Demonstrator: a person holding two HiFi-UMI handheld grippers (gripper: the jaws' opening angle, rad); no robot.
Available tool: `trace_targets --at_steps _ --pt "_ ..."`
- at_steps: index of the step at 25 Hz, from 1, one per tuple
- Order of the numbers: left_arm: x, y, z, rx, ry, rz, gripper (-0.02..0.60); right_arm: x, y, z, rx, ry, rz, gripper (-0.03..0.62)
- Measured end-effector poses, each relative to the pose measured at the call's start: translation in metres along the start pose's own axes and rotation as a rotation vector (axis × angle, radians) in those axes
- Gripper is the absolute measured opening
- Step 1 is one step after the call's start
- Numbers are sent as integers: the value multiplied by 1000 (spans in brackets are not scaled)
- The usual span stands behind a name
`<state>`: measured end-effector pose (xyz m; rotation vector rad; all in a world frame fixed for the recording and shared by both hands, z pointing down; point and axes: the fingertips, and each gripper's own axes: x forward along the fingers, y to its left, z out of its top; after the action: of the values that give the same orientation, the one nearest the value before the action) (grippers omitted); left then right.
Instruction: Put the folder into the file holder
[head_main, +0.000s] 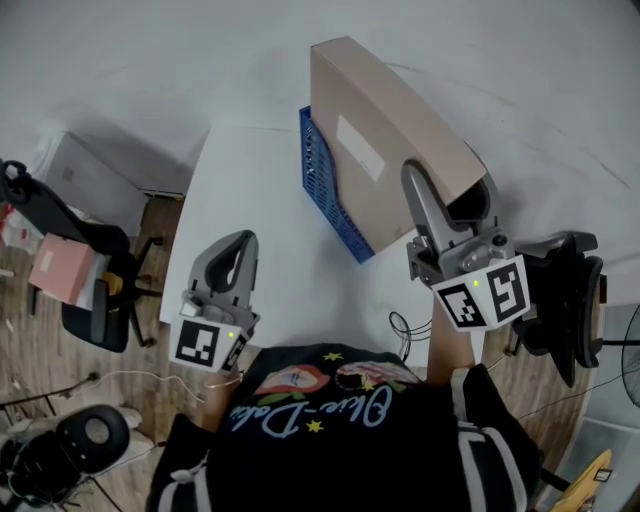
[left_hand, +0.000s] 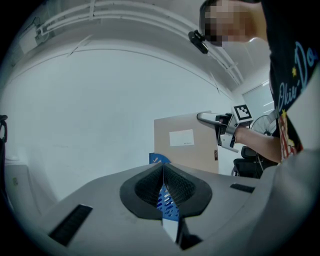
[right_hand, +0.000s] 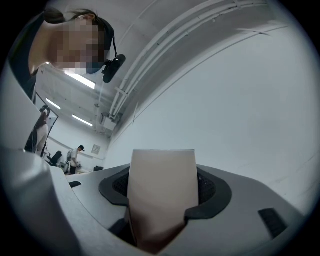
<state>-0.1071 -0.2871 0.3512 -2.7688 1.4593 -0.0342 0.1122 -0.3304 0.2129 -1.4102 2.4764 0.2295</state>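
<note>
A brown cardboard folder (head_main: 385, 140) with a white label stands tilted against the blue mesh file holder (head_main: 325, 185) on the white table (head_main: 250, 200). Whether its lower edge sits inside the holder I cannot tell. My right gripper (head_main: 420, 190) is shut on the folder's near top edge; the folder (right_hand: 162, 195) fills the space between its jaws. My left gripper (head_main: 238, 245) hovers over the table's near left part, shut and empty. In the left gripper view its pads (left_hand: 150, 185) meet, with the file holder (left_hand: 159, 159), the folder (left_hand: 185, 142) and the right gripper (left_hand: 217, 120) beyond.
A black office chair (head_main: 95, 290) stands on the wooden floor left of the table, another chair (head_main: 565, 290) to the right. A thin cable (head_main: 405, 325) loops at the table's front edge. A person (right_hand: 76, 155) stands far off in the right gripper view.
</note>
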Motion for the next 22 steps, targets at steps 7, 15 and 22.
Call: trace_targets --at_steps 7,15,22 --pt "-1 5 -8 -19 37 26 5 6 -2 -10 -1 13 1 273" --pt "1 5 -8 -5 34 21 5 6 -5 -19 27 0 -11 273" --pt "3 5 -9 -14 51 19 5 5 -8 -26 25 20 -19 273"
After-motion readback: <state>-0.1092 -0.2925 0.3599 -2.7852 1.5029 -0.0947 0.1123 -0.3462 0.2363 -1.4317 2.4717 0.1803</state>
